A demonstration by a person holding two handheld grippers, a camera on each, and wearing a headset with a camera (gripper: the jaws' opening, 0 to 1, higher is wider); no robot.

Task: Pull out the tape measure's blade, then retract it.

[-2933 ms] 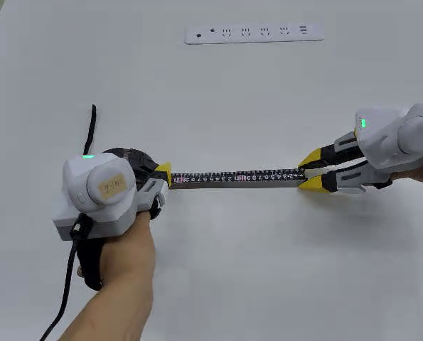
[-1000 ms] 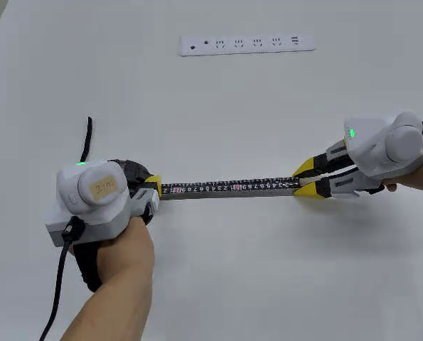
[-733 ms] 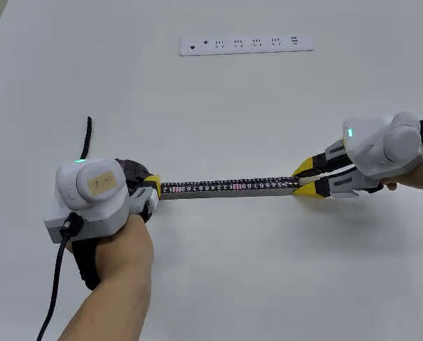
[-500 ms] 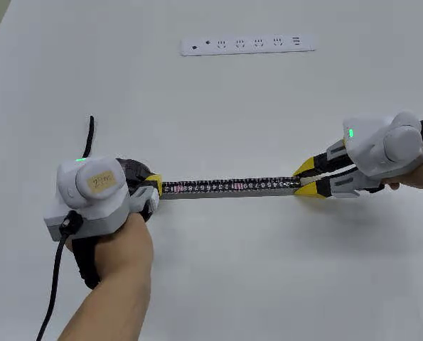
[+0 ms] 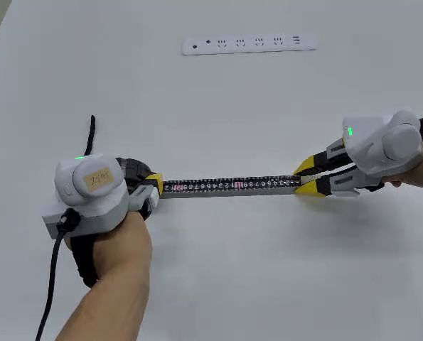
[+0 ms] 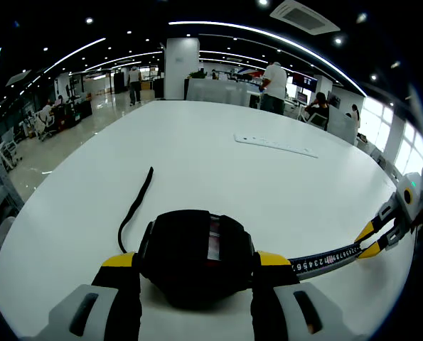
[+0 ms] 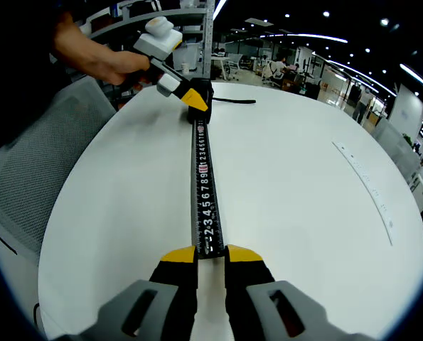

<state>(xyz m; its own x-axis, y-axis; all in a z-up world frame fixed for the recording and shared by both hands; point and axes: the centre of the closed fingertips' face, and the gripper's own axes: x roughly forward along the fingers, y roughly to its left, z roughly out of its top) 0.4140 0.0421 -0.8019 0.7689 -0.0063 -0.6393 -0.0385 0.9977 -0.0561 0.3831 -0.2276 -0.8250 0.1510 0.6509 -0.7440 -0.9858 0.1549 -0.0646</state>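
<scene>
A black tape measure case [image 6: 195, 254] lies on the white table, clamped between the yellow-tipped fingers of my left gripper [image 6: 197, 264], also at the left in the head view [image 5: 151, 190]. Its black blade [image 5: 229, 185] with white numbers runs flat to the right over the table. My right gripper [image 5: 302, 180] is shut on the blade's end; in the right gripper view the blade [image 7: 204, 192] runs away from that gripper [image 7: 211, 253] to the case [image 7: 199, 96]. A black wrist strap [image 6: 134, 204] trails from the case.
A white power strip [image 5: 249, 43] lies at the far side of the table. A dark cable [image 5: 53, 277] hangs from the left gripper near the table's front edge. People and desks stand in the room beyond the table in the left gripper view.
The pulled-out stretch of blade has grown slightly since the earliest frame; over the last second both grippers hold almost still, and the picture shifts with the head.
</scene>
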